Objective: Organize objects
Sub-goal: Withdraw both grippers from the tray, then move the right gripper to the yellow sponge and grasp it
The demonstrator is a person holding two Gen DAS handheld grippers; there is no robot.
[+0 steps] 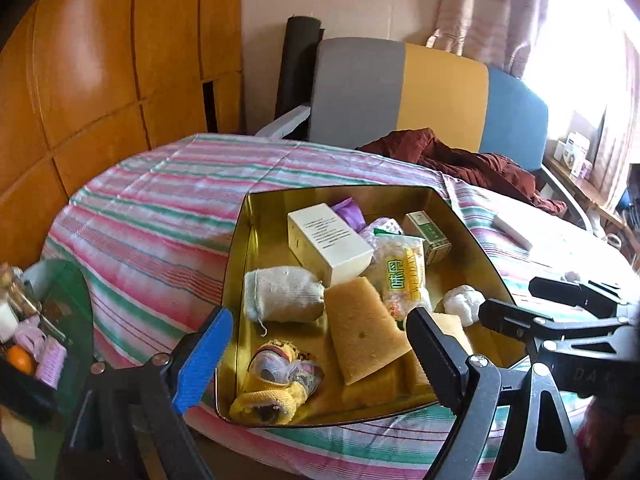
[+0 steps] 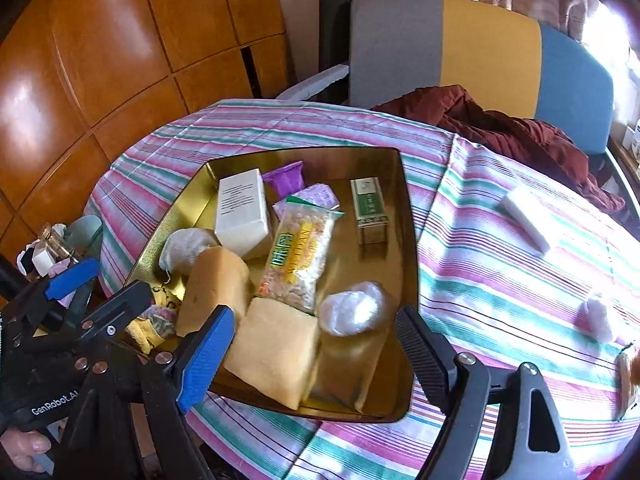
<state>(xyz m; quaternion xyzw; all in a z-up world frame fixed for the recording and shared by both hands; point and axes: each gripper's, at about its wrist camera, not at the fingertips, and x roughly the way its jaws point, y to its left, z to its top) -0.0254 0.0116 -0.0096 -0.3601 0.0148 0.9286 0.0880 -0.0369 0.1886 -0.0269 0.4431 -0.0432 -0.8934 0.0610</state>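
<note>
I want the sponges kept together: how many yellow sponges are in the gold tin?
2. One sponge leans in the tin's near-left part; the other lies flat by the near rim. More may be hidden beneath.

A striped cloth (image 2: 500,280) covers the table. Behind it stands a chair (image 2: 480,48) with a back in grey, yellow and blue panels, and a dark red garment (image 2: 520,132) lies bunched at the table's far edge just before it. Glossy wooden panels (image 1: 100,80) fill the left wall. A pale curtain (image 1: 500,8) hangs by the bright window at upper right.
</note>
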